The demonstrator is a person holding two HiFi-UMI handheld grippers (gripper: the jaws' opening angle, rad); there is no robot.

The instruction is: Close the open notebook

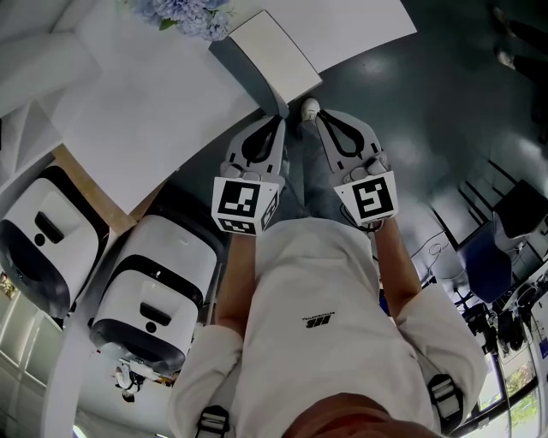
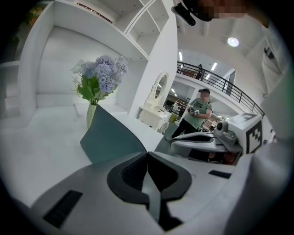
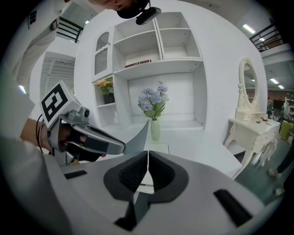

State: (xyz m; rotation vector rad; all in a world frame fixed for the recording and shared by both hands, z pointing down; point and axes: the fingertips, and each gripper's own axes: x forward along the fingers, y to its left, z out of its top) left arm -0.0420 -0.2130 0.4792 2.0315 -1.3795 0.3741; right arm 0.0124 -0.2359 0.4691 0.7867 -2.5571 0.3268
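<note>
Teal cover [image 2: 110,135] of notebook [image 1: 276,50] standing tilted, hiding pages in left gripper view. Only right gripper view showing white page [image 3: 157,149], lying flat, partly hiding behind fingers [image 3: 131,174]. Notebook lying at counter [image 1: 154,103] edge, just ahead of both grippers. Left gripper [image 2: 147,155] fingers pressing together, holding nothing; right gripper [image 3: 148,155] likewise. Flowers [image 1: 193,15] running off head view's top edge.

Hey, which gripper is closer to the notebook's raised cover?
Left. The left gripper has its tip by the near corner of the raised cover, on its teal outer side; the right gripper is beyond its other side, facing the flat white page.
</note>
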